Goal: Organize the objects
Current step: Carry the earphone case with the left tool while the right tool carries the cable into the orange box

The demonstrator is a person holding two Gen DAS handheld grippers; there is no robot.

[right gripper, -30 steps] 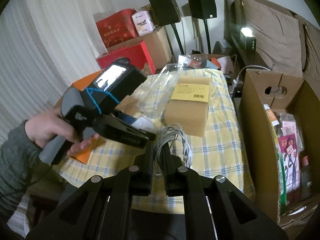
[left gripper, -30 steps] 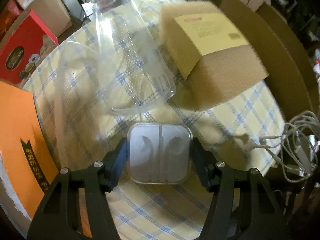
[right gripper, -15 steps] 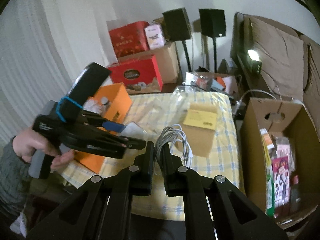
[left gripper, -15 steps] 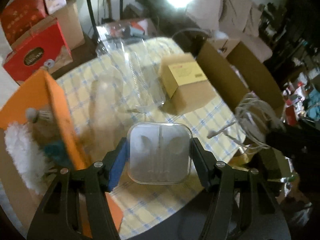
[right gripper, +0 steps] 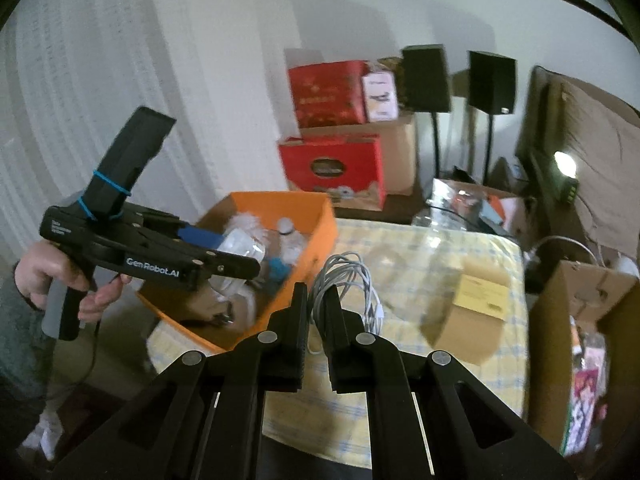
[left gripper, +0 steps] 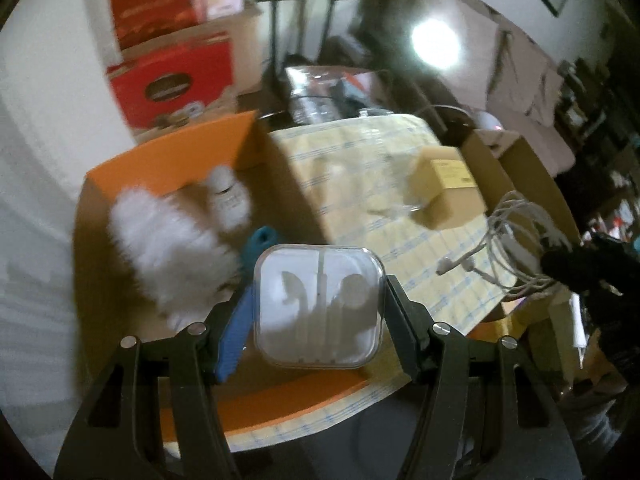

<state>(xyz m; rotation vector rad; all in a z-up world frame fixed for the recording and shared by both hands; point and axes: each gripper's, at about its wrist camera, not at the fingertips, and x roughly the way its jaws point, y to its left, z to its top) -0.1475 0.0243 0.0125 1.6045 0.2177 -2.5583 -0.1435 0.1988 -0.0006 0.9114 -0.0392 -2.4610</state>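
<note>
The left hand-held gripper [left gripper: 320, 304] has its jaws part open and clamped on the sides of a clear earphone case [left gripper: 319, 306], which hangs above the near end of the orange box [left gripper: 168, 162]. Inside that box lie a white fluffy duster [left gripper: 168, 246], a small white bottle [left gripper: 231, 200] and a teal item [left gripper: 260, 242], blurred. The right hand-held gripper [right gripper: 316, 304] is nearly closed, pinching a coil of white cable [right gripper: 348, 280] held above the bench [right gripper: 472, 248] with its yellow checked cloth. On the bench beyond stand a tan carton [right gripper: 468, 312] with a yellow label and some clear plastic packaging [right gripper: 436, 240]. Just beside the bench on the right stands an open cardboard box [right gripper: 560, 340] holding colourful packets
</note>
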